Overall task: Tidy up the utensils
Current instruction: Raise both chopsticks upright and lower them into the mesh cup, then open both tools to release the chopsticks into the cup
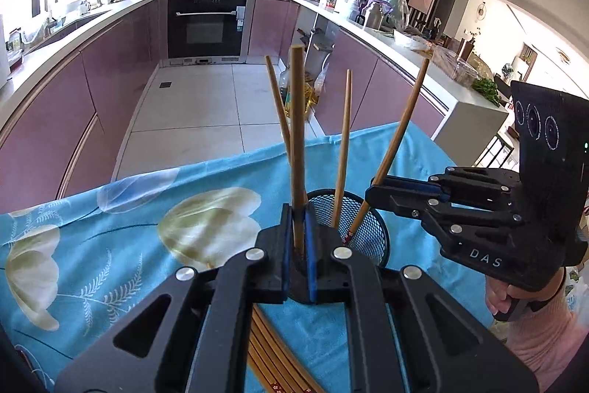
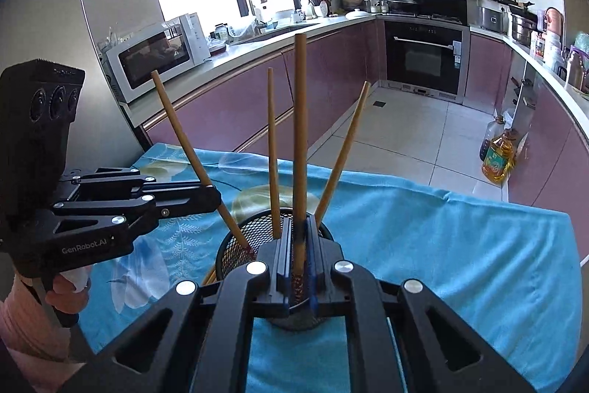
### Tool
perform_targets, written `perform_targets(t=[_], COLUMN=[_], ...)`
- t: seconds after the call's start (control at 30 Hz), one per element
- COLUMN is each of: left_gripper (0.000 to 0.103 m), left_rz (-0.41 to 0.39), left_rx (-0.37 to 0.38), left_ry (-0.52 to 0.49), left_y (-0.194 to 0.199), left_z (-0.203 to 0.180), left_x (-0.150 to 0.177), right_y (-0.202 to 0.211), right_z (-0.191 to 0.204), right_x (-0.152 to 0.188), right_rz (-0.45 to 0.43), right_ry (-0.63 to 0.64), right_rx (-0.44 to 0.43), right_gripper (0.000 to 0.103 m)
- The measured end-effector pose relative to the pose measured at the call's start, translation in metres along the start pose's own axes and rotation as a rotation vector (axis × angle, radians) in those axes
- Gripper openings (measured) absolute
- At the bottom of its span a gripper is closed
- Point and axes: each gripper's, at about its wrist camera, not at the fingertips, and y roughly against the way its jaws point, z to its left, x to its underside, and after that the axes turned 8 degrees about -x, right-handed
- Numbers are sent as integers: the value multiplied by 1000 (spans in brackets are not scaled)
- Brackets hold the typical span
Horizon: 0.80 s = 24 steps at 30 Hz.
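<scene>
On the left of the left wrist view, the blue flowered cloth (image 1: 110,245) covers the table. In the middle, the left gripper (image 1: 299,238) is squeezed tight on one chopstick (image 1: 297,142), which stands straight up between its blue pads. Just behind it sits the black mesh cup (image 1: 368,231), with two more chopsticks (image 1: 345,142) leaning inside it. To the right, the right gripper (image 1: 375,190) is pinching another chopstick (image 1: 401,135) that tilts with its low end in the cup. More chopsticks (image 1: 272,356) lie flat on the cloth under the left gripper. In the right wrist view, the left gripper (image 2: 215,196) comes in from the left, and its chopstick (image 2: 191,150) slants down into the cup (image 2: 254,238). In the middle, the right gripper (image 2: 299,245) is clamped on its own upright chopstick (image 2: 300,135). Far right, an oil bottle (image 2: 497,157) stands on the floor.
</scene>
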Motion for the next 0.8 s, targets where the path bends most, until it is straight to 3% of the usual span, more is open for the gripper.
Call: perform_targets(t=[0.33, 0.43, 0.5, 0.8], left_gripper=[9, 12, 17, 35], left_rz=[8, -13, -18, -120], left_rx=[-7, -20, -25, -157], left_ry=[25, 31, 44, 64], left_y=[-24, -23, -20, 23], left_z=[2, 6, 9, 30], left_x=[-9, -4, 1, 43], right_y=[1, 4, 7, 29], right_z=[-4, -4, -4, 28], right_x=[-1, 2, 3, 25], right_rz=[-25, -40, -55, -117], right_ry=[-23, -26, -25, 48], right_rx=[13, 13, 12, -26], right_gripper=[8, 16, 28, 42])
